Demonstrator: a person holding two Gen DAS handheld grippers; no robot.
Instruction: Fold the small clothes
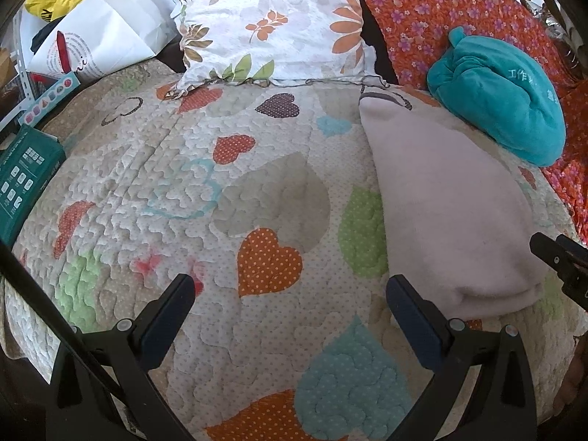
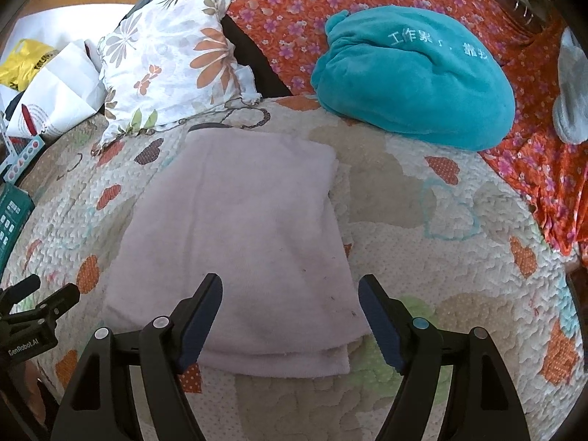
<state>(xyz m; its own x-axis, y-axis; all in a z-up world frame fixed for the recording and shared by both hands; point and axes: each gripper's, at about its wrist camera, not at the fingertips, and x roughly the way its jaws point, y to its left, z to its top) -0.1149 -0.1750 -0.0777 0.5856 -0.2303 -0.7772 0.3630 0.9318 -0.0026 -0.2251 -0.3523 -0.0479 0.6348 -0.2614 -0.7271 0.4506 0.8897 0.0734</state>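
Pale pink and folded flat, the cloth lies on the heart-patterned quilt, its near edge showing stacked layers. Over it hangs the right gripper, jaws spread wide and holding nothing, the cloth's near right corner below the gap. Off to its left, the left gripper is spread too, empty above bare quilt. Behind sit a teal plush bundle and a floral pillow.

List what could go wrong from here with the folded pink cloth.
1. The right gripper stands open over the pink cloth's layered near edge; pinching only the top layer could undo the fold.
2. The teal bundle lies close beyond; pushing the cloth that way may bunch it.
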